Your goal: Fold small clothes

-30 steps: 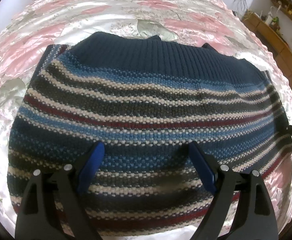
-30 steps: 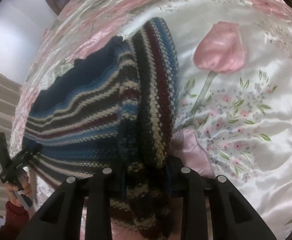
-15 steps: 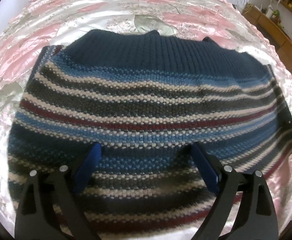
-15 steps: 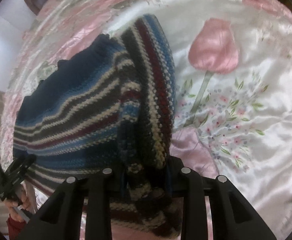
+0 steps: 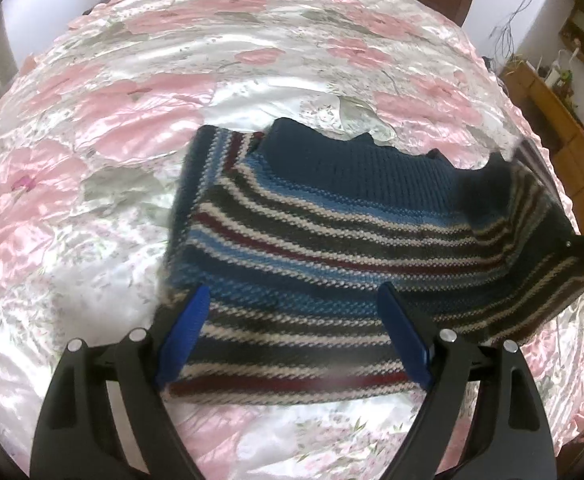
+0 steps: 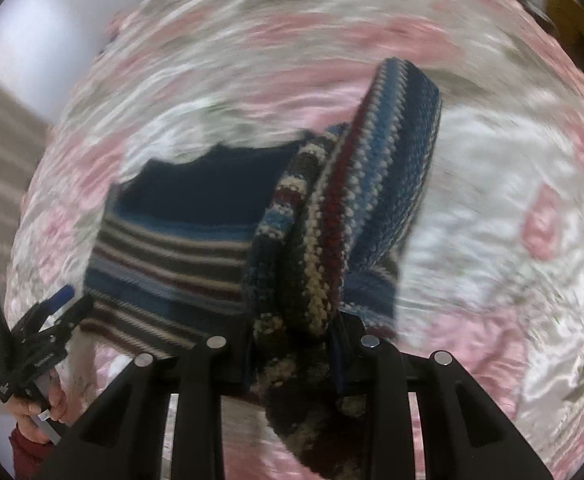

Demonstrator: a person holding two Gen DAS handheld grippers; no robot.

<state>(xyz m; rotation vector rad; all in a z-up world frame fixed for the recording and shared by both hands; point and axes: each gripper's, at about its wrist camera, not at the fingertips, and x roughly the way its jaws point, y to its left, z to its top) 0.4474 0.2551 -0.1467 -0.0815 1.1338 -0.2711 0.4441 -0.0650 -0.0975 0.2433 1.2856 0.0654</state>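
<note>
Striped knit sweater (image 5: pixel 332 248) on floral satin bedspread (image 5: pixel 92 152), left hand-held gripper (image 5: pixel 292 312) spread wide above its hem, right hand-held gripper (image 6: pixel 292 344) clamping a bunched sweater edge at 6 o'clock

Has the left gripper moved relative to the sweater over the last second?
Yes. The left gripper has backed off: the sweater filled the left wrist view before, and now its near hem and more bedspread show.

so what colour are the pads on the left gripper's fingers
Blue pads on black fingers, clearest in the left wrist view.
</note>
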